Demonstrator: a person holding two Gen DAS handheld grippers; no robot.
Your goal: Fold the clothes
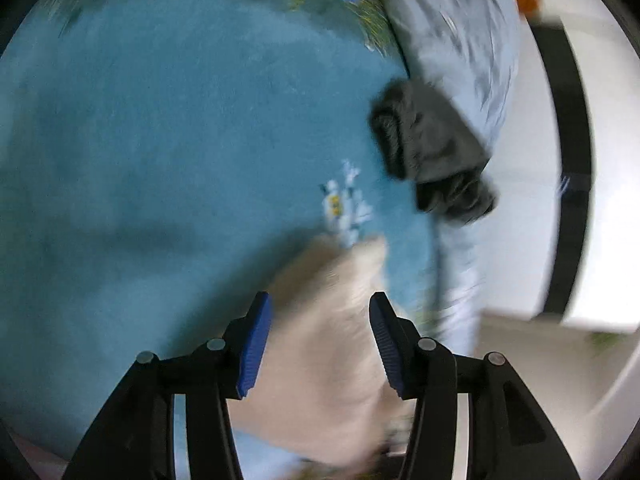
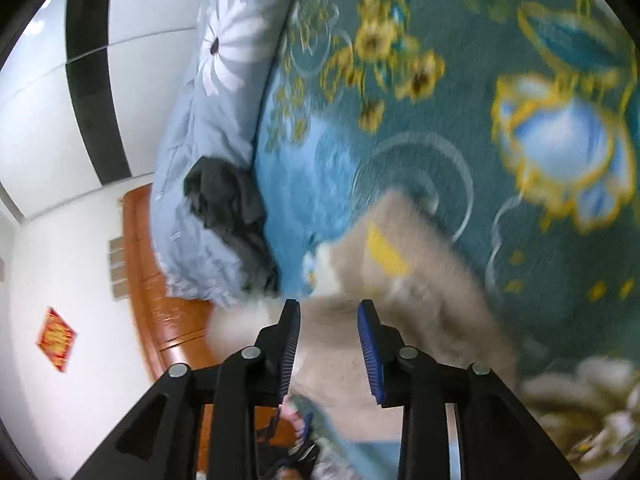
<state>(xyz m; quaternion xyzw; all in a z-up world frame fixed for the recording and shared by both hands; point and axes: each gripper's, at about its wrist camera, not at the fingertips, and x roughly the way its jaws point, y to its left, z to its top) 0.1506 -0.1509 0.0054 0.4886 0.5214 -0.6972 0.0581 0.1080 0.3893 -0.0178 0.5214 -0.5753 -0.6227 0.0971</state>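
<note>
Left claw (image 1: 320, 308) and right claw (image 2: 329, 308): both spread open over beige garment (image 1: 332, 368) on teal blanket (image 1: 160, 160); dark garment (image 1: 428, 144) nearby.

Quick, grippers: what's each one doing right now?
Left gripper: open, beige garment between the jaws, not clamped.
Right gripper: open over the same beige garment, gripping nothing.

Teal floral blanket (image 2: 440, 128) — pale blue daisy quilt (image 2: 224, 92) beside it, wooden door (image 2: 160, 312).
</note>
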